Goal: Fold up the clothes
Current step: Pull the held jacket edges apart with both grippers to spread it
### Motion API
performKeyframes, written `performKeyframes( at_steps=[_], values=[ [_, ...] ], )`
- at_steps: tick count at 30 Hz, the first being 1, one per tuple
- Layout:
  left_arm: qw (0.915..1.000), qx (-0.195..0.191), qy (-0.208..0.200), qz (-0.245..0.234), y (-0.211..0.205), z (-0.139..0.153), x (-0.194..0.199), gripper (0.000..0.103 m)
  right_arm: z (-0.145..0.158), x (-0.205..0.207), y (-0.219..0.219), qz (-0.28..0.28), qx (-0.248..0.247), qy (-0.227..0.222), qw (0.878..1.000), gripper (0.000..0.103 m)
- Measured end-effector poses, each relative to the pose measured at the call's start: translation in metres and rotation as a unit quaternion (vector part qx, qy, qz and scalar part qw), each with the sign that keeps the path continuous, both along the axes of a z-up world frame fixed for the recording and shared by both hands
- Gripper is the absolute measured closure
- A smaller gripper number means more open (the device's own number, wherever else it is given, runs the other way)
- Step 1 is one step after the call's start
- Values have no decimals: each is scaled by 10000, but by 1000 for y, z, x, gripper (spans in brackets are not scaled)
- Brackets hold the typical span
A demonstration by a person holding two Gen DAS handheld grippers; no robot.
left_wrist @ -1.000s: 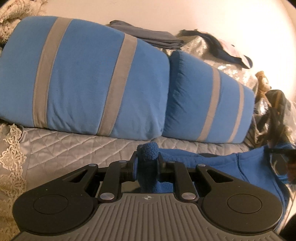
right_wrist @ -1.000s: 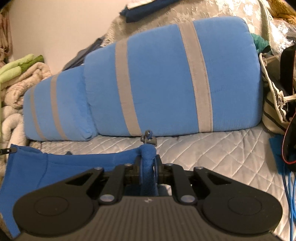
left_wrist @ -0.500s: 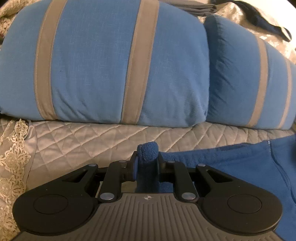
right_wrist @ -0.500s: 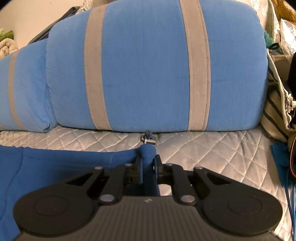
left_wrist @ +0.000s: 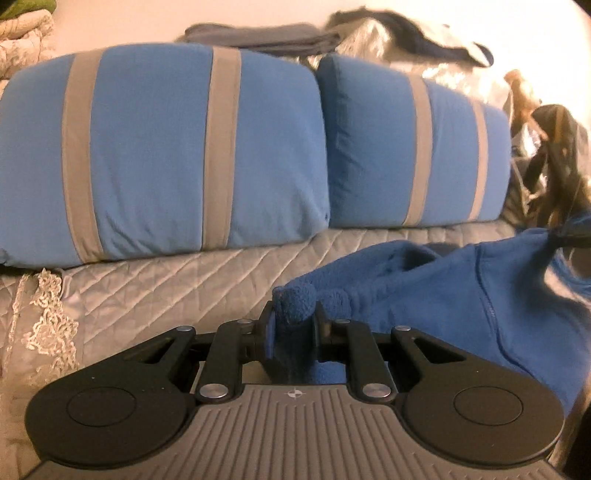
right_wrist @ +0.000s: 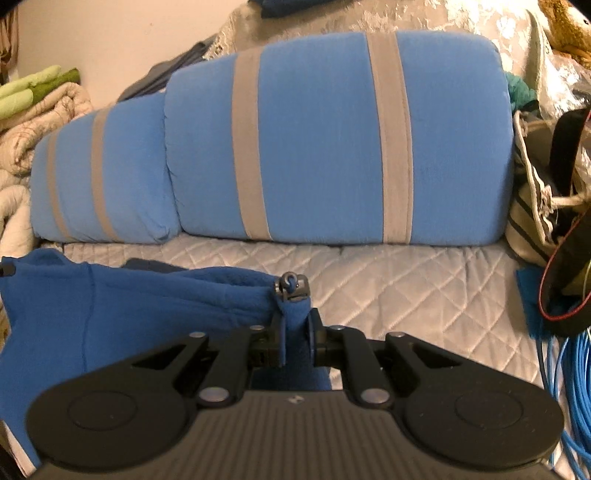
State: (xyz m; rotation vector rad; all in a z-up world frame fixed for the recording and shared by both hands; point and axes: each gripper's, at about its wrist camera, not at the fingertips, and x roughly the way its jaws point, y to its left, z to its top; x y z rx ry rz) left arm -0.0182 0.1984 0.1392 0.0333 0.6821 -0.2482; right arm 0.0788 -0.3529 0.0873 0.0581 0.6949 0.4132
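Observation:
A blue fleece garment (left_wrist: 443, 288) hangs slack between my two grippers above the quilted grey bedspread (left_wrist: 177, 273). My left gripper (left_wrist: 293, 317) is shut on one fuzzy corner of it; the cloth runs off to the right. In the right wrist view my right gripper (right_wrist: 295, 325) is shut on the other corner, beside a metal zipper pull (right_wrist: 290, 284), and the garment (right_wrist: 129, 314) spreads to the left. The far end of the cloth in each view reaches the other gripper at the frame edge.
Two blue pillows with grey stripes (left_wrist: 166, 155) (right_wrist: 332, 147) lean along the back of the bed. Folded blankets (right_wrist: 33, 107) pile at the left. A striped bag (right_wrist: 535, 206) and blue cables (right_wrist: 569, 387) lie at the right. Dark clothes (left_wrist: 266, 35) lie behind the pillows.
Both grippers have pulled back from the pillows and lifted; the pillows look smaller now. The garment between them has gone slack and bunched, with the zipper pull now at the right gripper.

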Motion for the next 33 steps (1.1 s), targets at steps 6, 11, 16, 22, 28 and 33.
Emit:
performKeyframes(
  at_steps=[6,11,16,22,28,33],
  values=[
    [9989,142,-123,419,-3,-13,27,85,-13,21,13,-256,-77,-52,9996,92],
    [9976,222,-402,521,-2,-6,41,85,-4,39,16,-350,-71,-220,9991,93],
    [9966,364,-396,622,-7,-21,67,85,-12,62,19,-452,-106,-195,9987,93],
    [9934,471,64,1042,-10,-74,108,85,-47,92,31,-741,-117,41,9972,93],
    [9910,686,393,1084,-17,-113,131,85,-76,115,42,-904,-221,323,9951,93],
    [9870,1163,539,967,-27,-120,135,73,-96,124,51,-947,-410,690,9923,80]
  ],
)
